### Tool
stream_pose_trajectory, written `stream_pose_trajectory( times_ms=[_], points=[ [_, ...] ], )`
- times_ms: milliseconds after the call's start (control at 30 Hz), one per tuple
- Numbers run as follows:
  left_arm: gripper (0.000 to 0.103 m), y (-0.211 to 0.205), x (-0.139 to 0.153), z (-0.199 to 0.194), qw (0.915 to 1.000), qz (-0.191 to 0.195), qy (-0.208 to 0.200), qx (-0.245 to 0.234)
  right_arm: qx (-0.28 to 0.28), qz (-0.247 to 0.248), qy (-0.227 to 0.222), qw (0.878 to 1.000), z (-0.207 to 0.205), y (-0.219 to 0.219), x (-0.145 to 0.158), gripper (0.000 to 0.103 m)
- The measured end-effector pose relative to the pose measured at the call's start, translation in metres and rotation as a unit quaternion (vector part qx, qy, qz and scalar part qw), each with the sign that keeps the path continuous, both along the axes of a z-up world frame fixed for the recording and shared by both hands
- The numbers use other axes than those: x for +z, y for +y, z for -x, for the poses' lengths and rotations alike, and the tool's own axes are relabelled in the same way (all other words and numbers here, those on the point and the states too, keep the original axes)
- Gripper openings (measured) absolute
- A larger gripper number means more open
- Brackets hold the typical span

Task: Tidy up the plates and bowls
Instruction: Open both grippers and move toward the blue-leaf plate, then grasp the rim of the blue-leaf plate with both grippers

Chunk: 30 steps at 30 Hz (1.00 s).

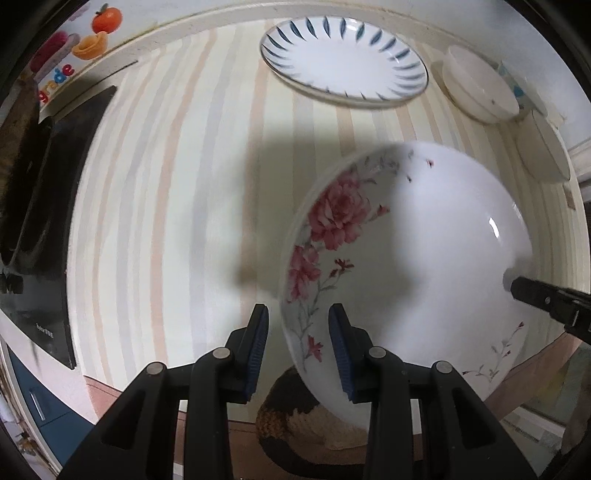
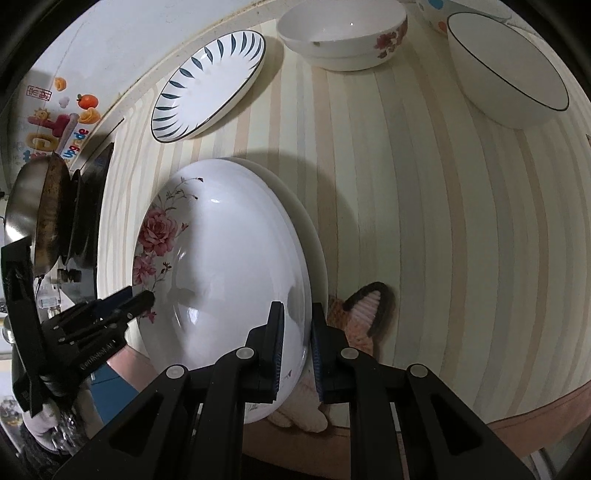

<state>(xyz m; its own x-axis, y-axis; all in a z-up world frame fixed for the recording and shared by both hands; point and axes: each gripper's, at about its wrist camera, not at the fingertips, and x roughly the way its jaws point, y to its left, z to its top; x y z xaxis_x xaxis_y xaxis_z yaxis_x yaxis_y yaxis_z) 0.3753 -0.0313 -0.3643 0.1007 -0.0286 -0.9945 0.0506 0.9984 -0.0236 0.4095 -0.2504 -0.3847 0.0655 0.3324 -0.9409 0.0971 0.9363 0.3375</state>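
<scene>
While both tongs pinch opposite rims of the rose-patterned plate (image 2: 229, 273), it hangs tilted between them above the striped surface (image 2: 406, 221). Left tongs (image 1: 298, 347) and right tongs (image 2: 297, 347) stand narrow, clamped on it. Glazed, stiff, slippery, breakable; likely weighty. Rim grips seem best.

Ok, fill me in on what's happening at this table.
A person with a gripper in each hand holds the rose-patterned plate by opposite rims: the left gripper on the flowered side, the right gripper on the plain side. The plate seems to sit over a second white plate; contact unclear. On the striped tablecloth behind stand a blue-leaf plate, a flowered bowl and a black-rimmed bowl.
</scene>
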Motion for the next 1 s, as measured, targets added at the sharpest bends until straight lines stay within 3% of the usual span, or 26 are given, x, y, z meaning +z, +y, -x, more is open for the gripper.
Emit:
stream_pose_trajectory(
  times_ms=[200, 300, 367, 433, 500, 667, 767, 1000],
  points=[
    [0.031, 0.021, 0.040, -0.018, 0.9989, 0.017, -0.035, 0.026, 0.000, 0.014, 0.008, 1.000, -0.010, -0.015, 0.018, 0.017],
    [0.032, 0.026, 0.057, -0.040, 0.9976, 0.026, -0.052, 0.039, 0.000, 0.007, -0.018, 1.000, -0.031, -0.024, 0.043, 0.017],
    [0.032, 0.033, 0.062, -0.067, 0.9963, 0.037, -0.057, 0.052, 0.007, -0.003, -0.044, 0.999, -0.056, -0.025, 0.062, 0.022],
    [0.033, 0.040, 0.057, -0.094, 0.9953, 0.045, -0.055, 0.067, 0.023, -0.009, -0.067, 0.997, -0.086, -0.017, 0.075, 0.037],
    [0.033, 0.047, 0.046, -0.127, 0.9940, 0.054, -0.044, 0.084, 0.048, -0.004, -0.092, 0.995, -0.128, -0.005, 0.081, 0.039],
    [0.033, 0.054, 0.013, -0.175, 0.9912, 0.067, -0.017, 0.113, 0.103, 0.037, -0.091, 0.990, -0.216, 0.025, 0.058, 0.039],
    [0.033, 0.054, -0.006, -0.189, 0.9907, 0.066, -0.002, 0.119, 0.143, 0.063, -0.076, 0.985, -0.249, 0.041, 0.037, 0.039],
    [0.033, 0.052, -0.031, -0.205, 0.9878, 0.085, 0.015, 0.130, 0.200, 0.103, -0.045, 0.973, -0.281, 0.055, -0.004, 0.037]
  ],
)
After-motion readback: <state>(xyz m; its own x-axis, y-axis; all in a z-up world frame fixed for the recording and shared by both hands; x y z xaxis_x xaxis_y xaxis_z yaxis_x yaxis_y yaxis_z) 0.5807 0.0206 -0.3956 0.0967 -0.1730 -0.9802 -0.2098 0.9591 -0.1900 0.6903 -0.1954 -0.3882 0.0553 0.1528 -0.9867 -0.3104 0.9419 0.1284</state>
